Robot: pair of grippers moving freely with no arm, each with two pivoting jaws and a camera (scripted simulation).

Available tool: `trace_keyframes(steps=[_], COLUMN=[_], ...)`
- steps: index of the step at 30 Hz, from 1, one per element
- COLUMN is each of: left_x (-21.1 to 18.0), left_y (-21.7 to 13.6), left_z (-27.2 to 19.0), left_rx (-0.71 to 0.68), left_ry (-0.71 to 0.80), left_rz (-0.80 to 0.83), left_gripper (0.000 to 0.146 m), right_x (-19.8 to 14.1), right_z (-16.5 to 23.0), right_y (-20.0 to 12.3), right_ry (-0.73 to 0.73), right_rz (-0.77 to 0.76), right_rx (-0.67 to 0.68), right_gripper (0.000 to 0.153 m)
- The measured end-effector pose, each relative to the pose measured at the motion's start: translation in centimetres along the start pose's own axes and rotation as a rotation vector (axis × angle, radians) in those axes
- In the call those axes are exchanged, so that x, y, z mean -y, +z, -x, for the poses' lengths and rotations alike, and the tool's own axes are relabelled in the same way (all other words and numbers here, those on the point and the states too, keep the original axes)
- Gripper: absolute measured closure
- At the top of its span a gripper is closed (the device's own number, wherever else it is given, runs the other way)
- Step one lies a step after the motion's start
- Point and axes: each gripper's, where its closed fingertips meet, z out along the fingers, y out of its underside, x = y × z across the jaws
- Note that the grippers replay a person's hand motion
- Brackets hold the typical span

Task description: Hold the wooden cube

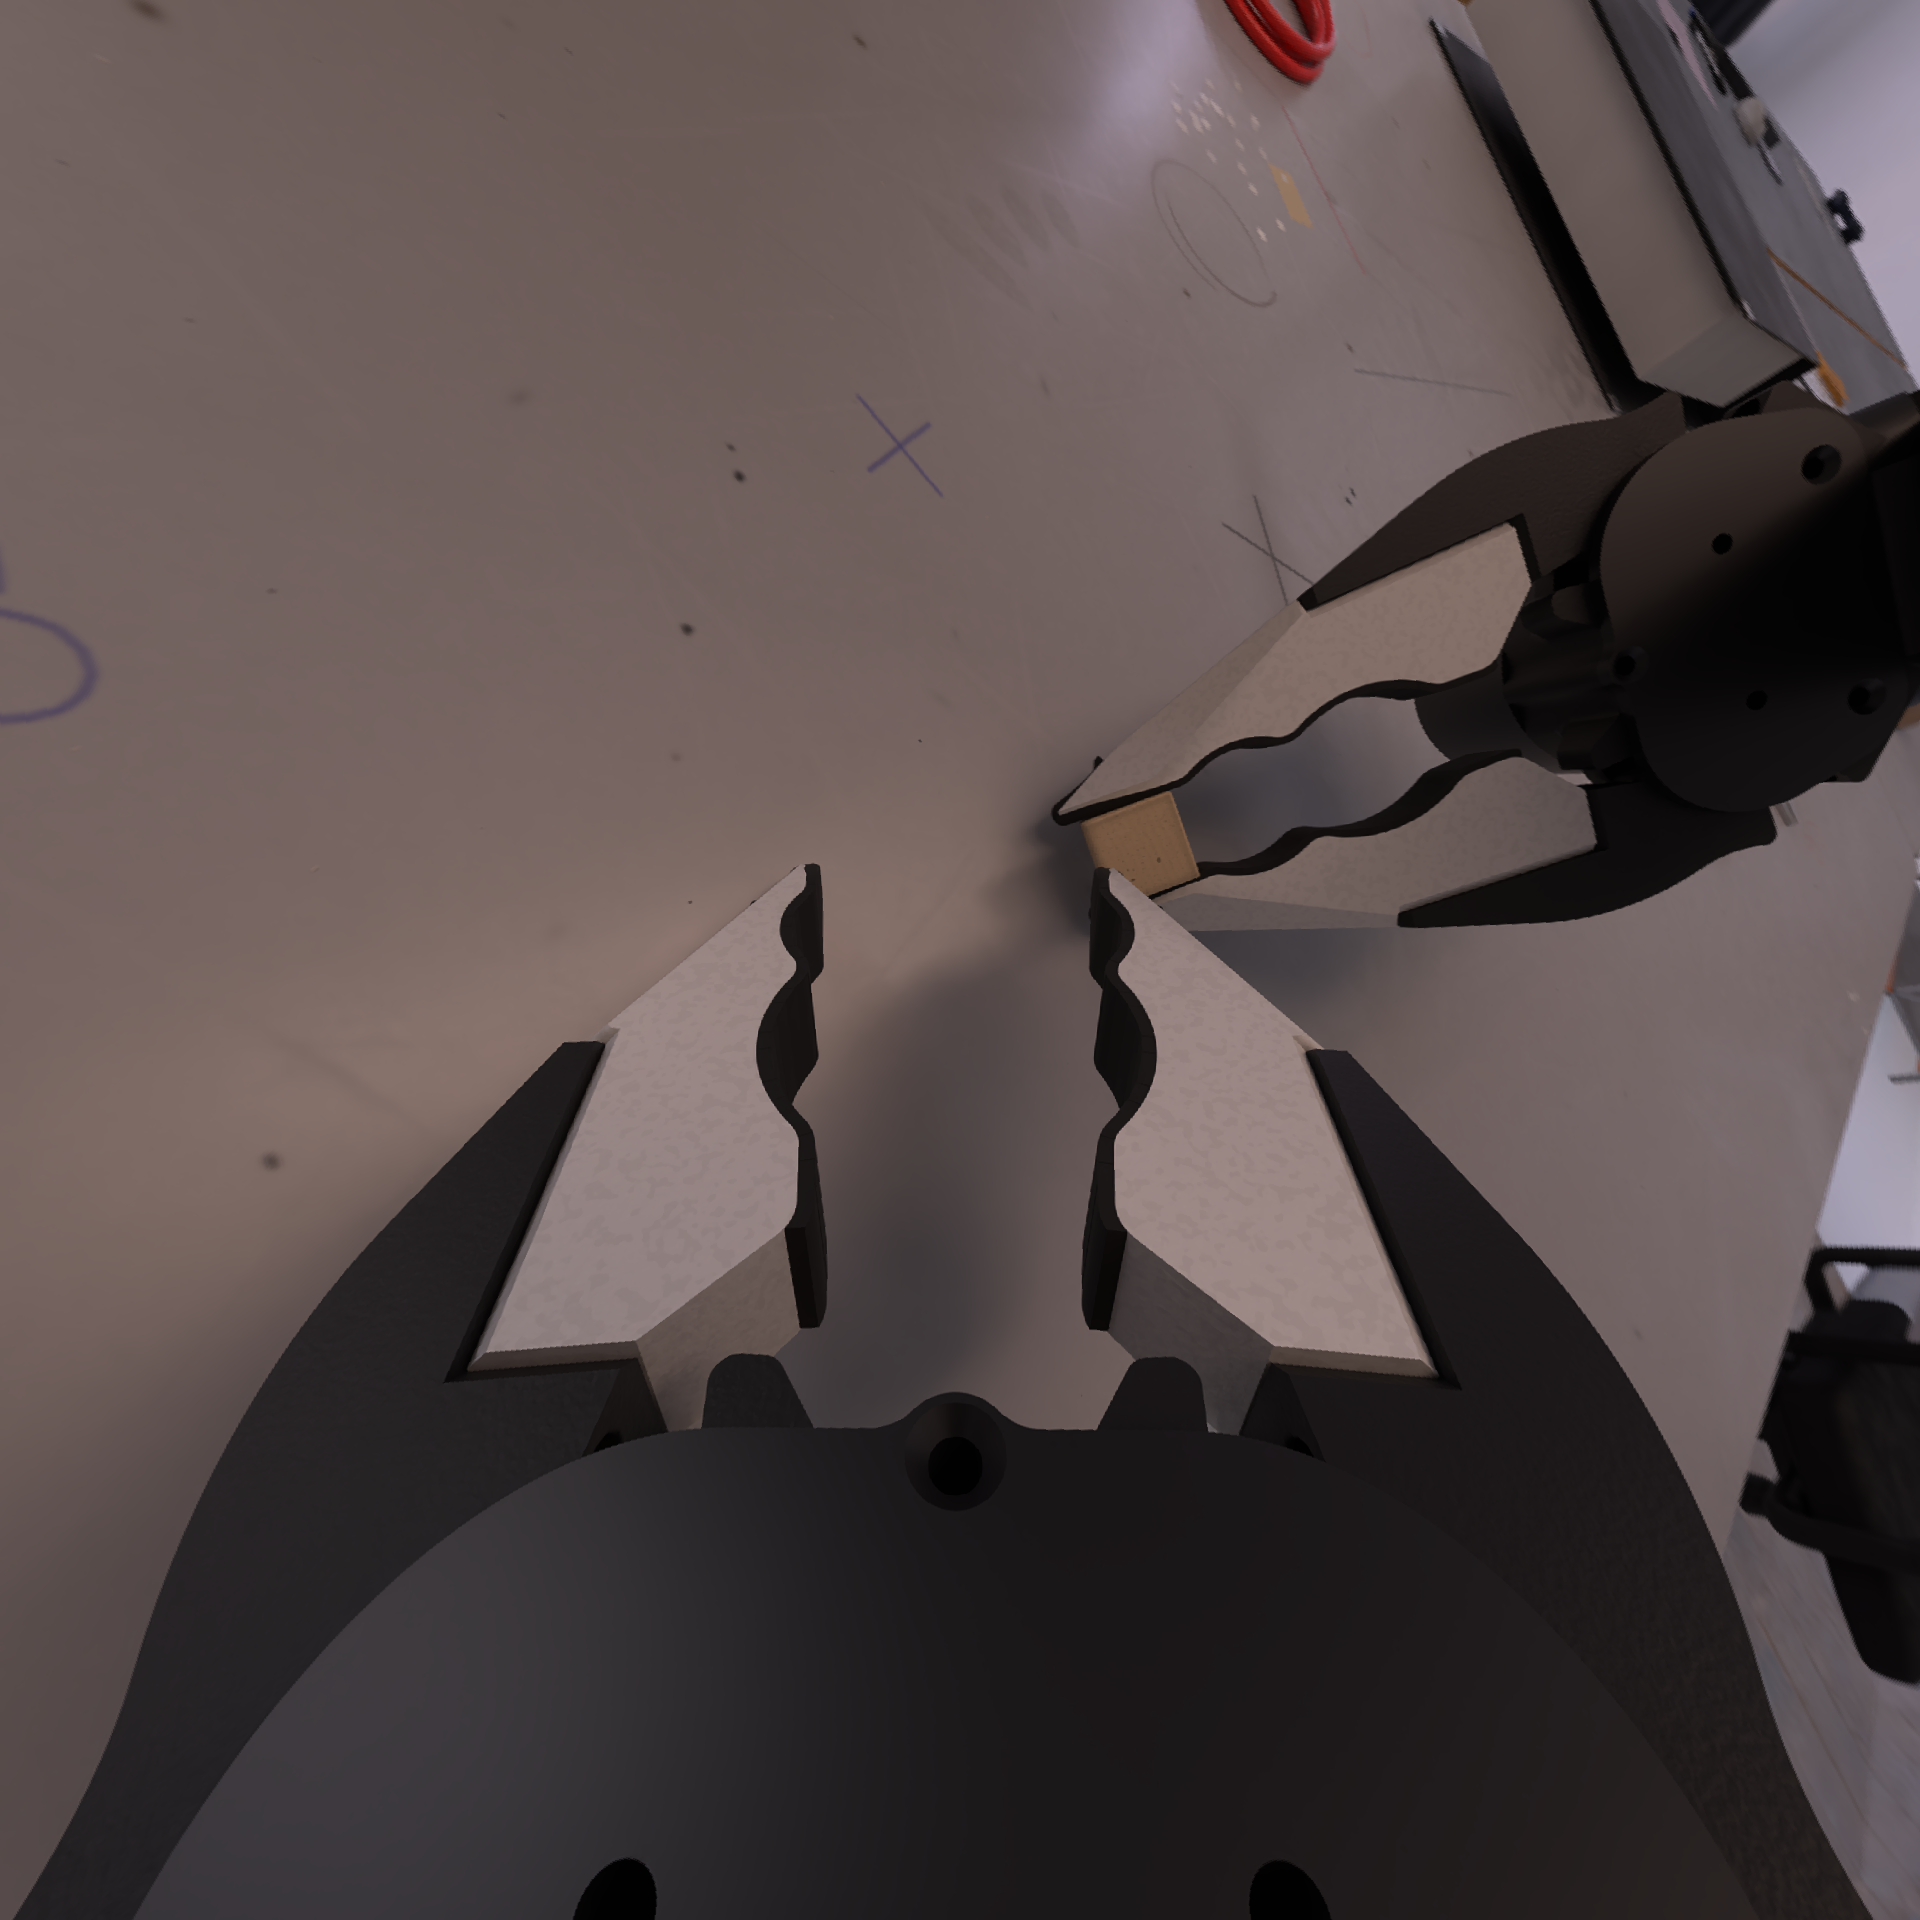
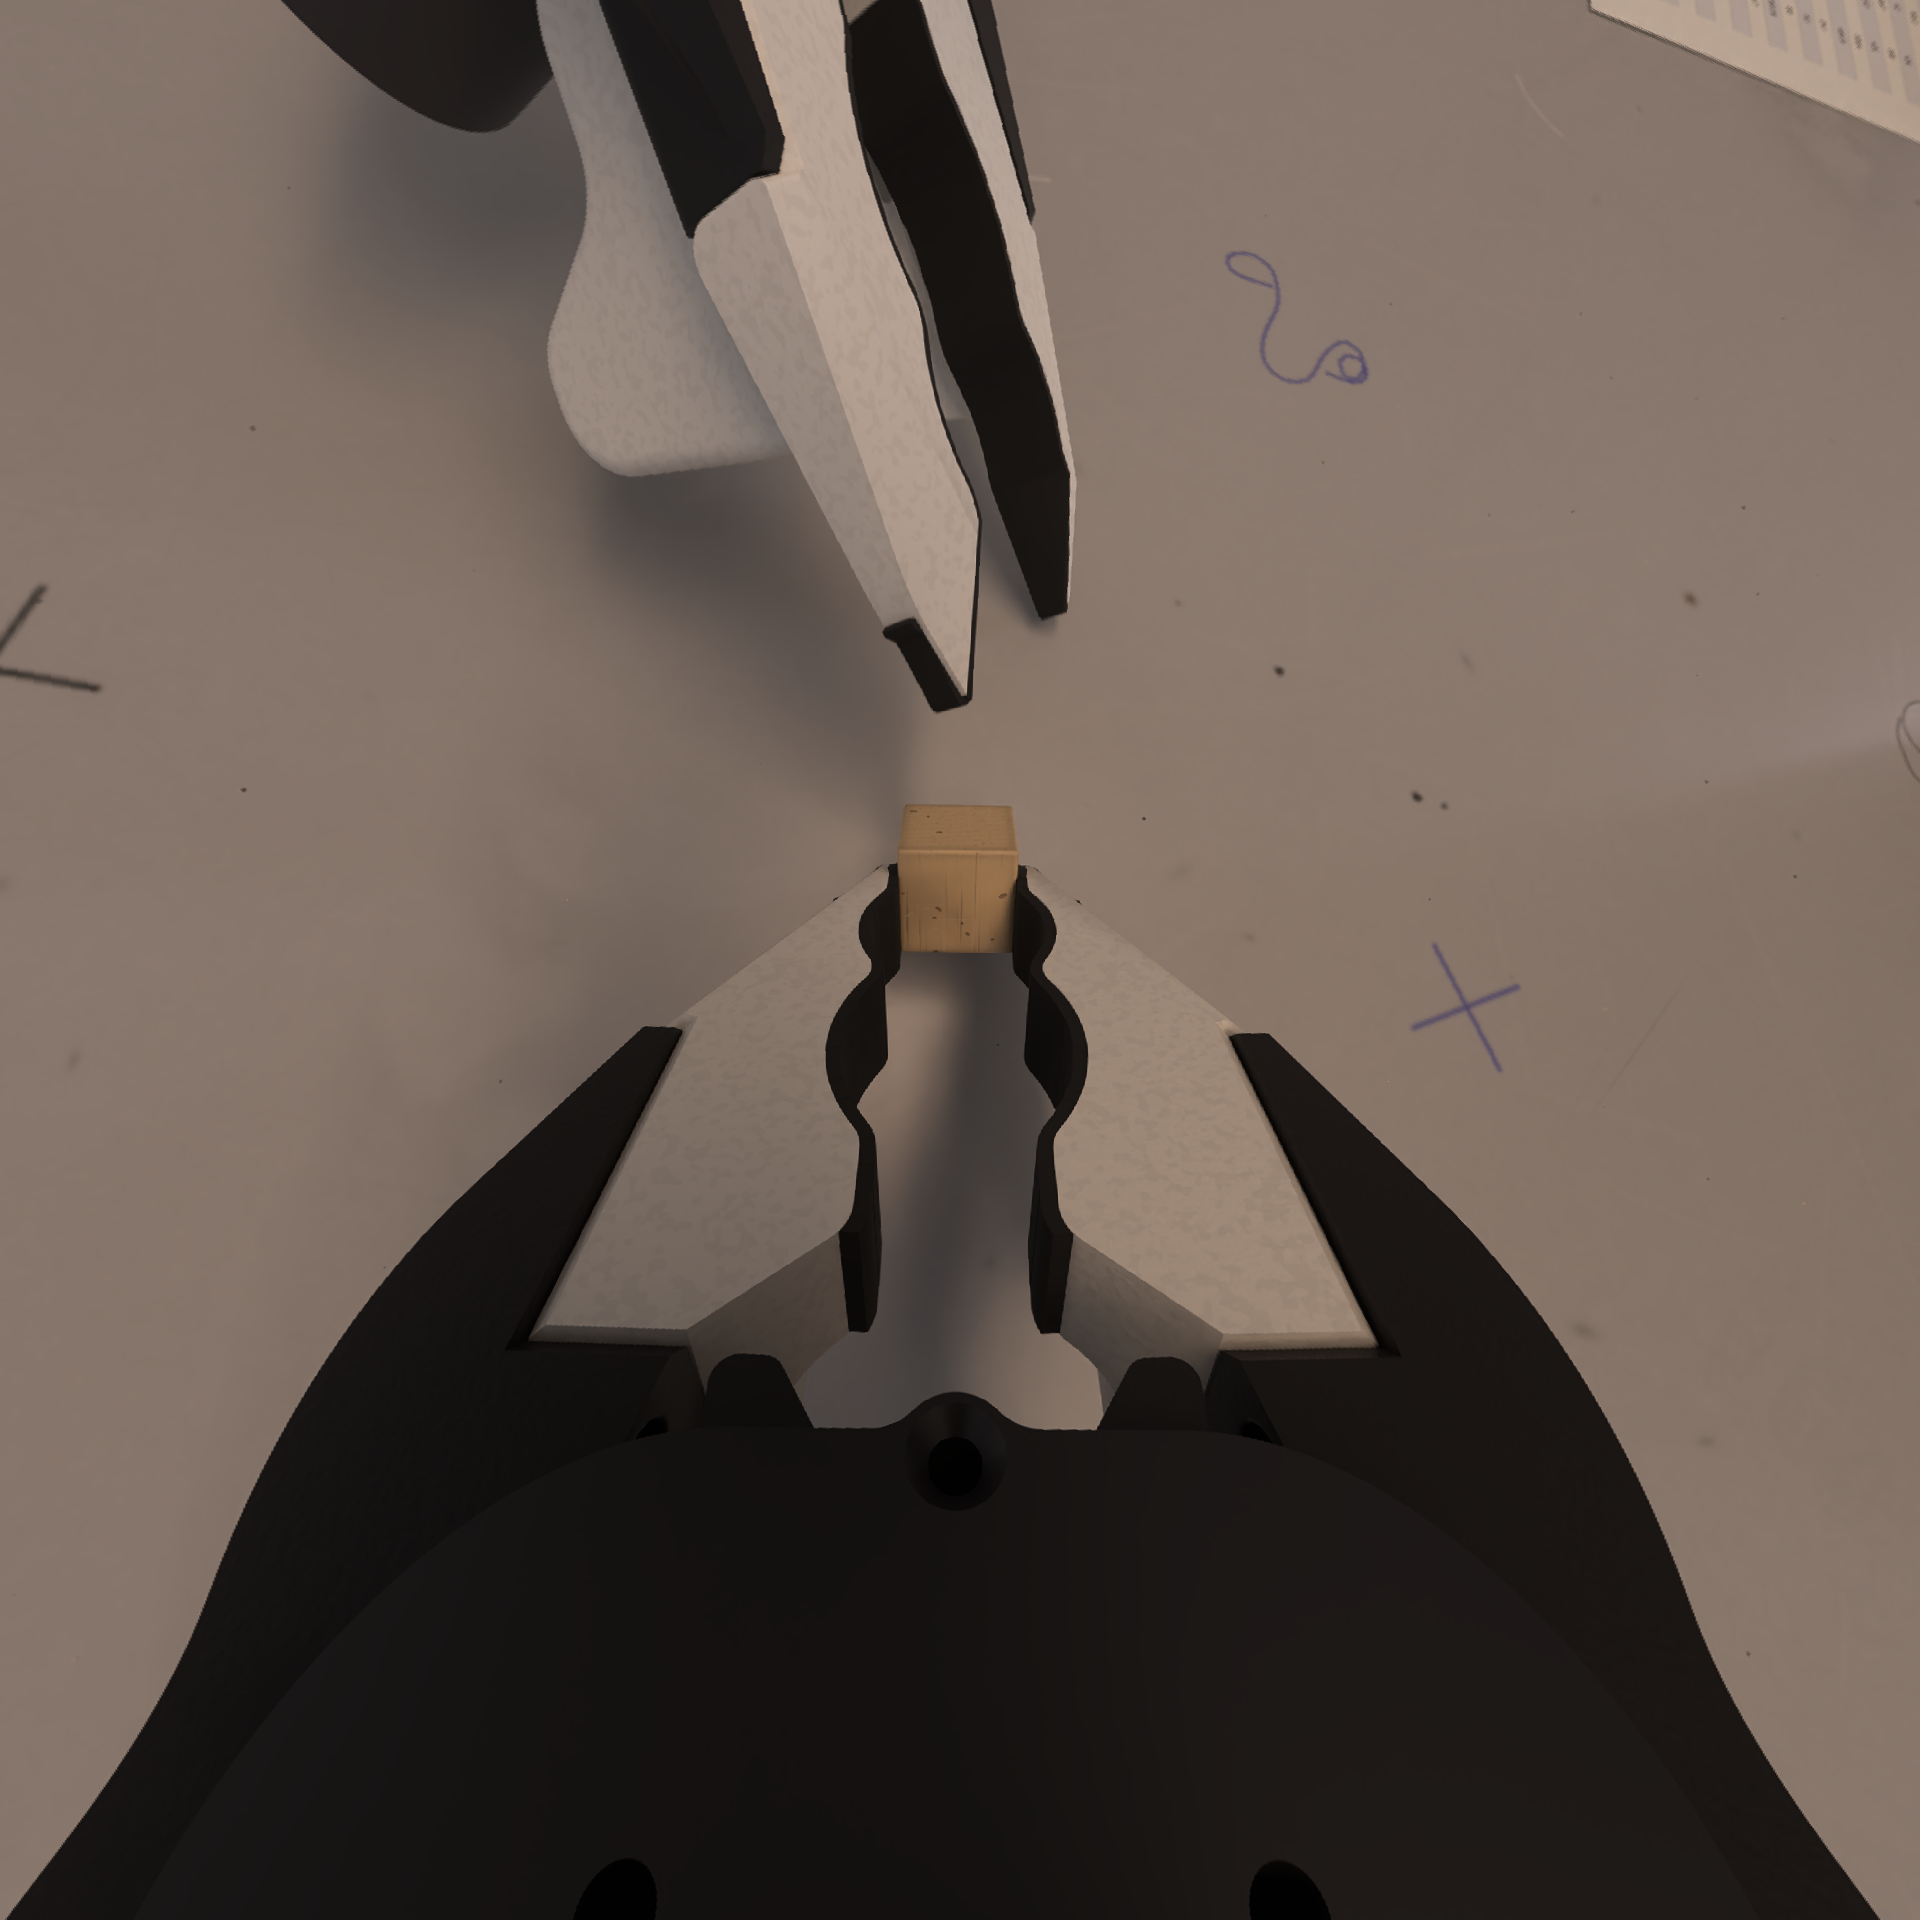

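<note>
Pinching the wooden cube point(image 2: 956, 896) at the tips only, right gripper point(image 2: 956, 883) jaws need steady squeeze, level. Left gripper point(image 1: 956, 883) jaws spread, empty; keep clear at frame centre above the surface point(image 1: 520, 416).

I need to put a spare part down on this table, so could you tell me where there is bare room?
Free: the table left of the left gripper, out to the blue cross. Crowded: around the wooden cube, clamped in the right gripper with the left gripper's tips beside it, and the corner with the red cable.
</note>
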Motion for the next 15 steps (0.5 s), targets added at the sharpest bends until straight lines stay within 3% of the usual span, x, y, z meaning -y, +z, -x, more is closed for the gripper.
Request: trace_keyframes(steps=[8, 15], left_x=[0.03, 0.28], left_y=[0.57, 0.72], left_z=[-0.62, -0.91], left_rx=[-0.087, -0.185], left_ry=[0.021, -0.059], left_rz=[0.091, 0.058], left_gripper=[0.096, 0.101], right_x=[-0.06, 0.25], right_z=[-0.57, -1.00], right_y=[0.03, -0.16], right_ry=[0.056, 0.124], right_rz=[0.003, -0.025], right_rx=[-0.009, 0.011], right_gripper=[0.133, 0.132])
